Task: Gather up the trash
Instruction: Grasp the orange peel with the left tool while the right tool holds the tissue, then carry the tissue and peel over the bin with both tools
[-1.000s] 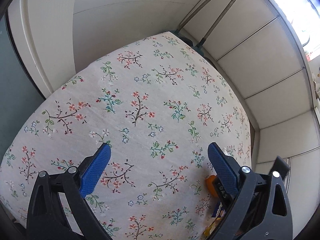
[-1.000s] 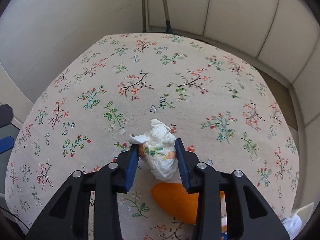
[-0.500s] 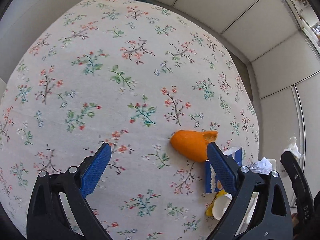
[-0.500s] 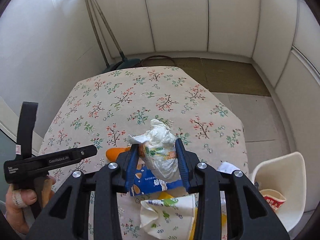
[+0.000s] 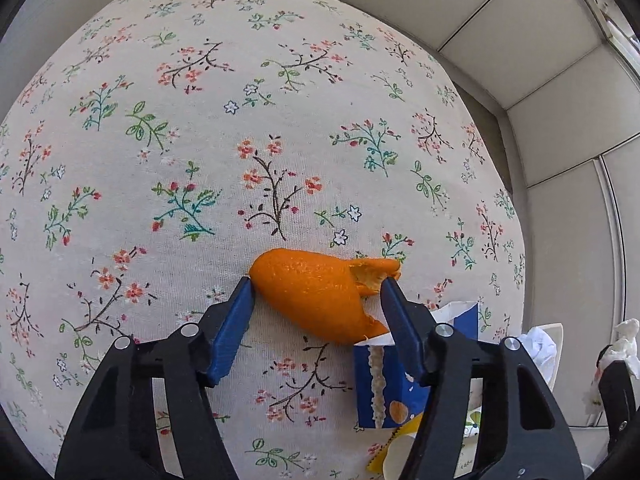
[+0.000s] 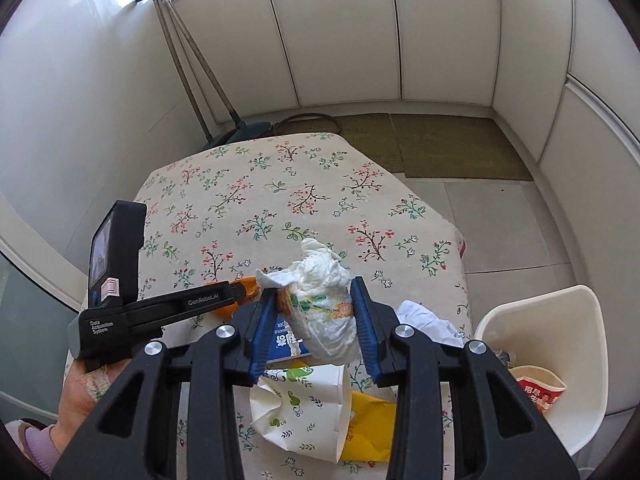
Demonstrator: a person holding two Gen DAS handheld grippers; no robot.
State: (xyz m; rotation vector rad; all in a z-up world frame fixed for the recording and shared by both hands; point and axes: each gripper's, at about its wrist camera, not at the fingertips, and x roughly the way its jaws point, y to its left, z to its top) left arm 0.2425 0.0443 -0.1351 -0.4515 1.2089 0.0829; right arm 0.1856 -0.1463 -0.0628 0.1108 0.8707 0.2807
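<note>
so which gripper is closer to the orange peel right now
Left. The left gripper straddles the orange peel, one finger at each end. The right gripper, shut on a crumpled tissue, is held above the table, off to the peel's right.

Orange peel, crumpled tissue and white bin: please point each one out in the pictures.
orange peel (image 5: 316, 292): left wrist view, middle of its outer skin.
crumpled tissue (image 6: 324, 300): right wrist view, its printed middle between the claw fingers.
white bin (image 6: 576, 344): right wrist view, bare inner wall.
</note>
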